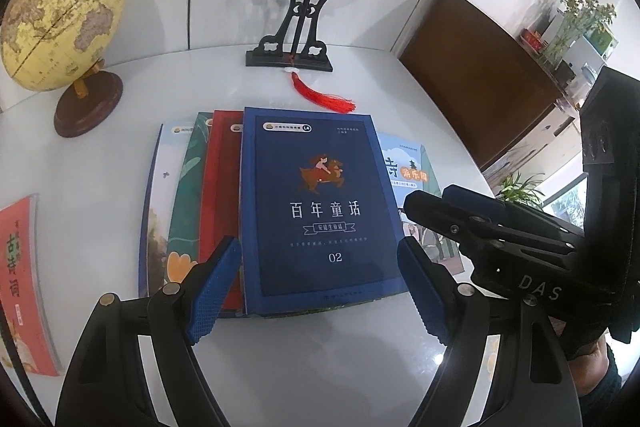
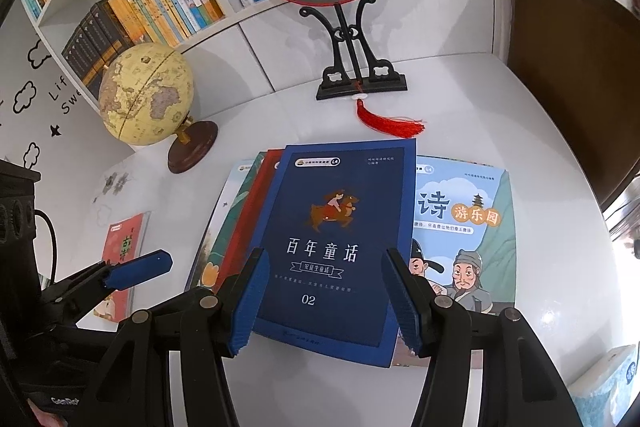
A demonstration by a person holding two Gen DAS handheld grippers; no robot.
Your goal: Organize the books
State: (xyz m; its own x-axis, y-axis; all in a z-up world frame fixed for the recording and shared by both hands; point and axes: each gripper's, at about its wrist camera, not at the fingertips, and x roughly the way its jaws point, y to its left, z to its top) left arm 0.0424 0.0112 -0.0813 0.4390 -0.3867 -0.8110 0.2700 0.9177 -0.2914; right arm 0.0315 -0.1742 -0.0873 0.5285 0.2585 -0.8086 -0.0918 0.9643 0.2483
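On the white table (image 1: 360, 367) a navy book (image 1: 316, 203) tops a fanned stack, its long axis running away from the cameras, title upright. The left tool (image 1: 316, 291) and right tool (image 2: 324, 303) both gape wide, gripping nothing, at its near edge.

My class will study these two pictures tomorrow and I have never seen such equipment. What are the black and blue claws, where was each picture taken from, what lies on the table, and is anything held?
The claws are hand-held two-finger grippers, one per hand, each carrying a camera that looks along its fingers. One picture comes from the left gripper, the other from the right gripper. Both are open and hold nothing. On the white table lie overlapping books, the dark blue book uppermost, an orange book apart, a globe and an embroidered fan on a stand.
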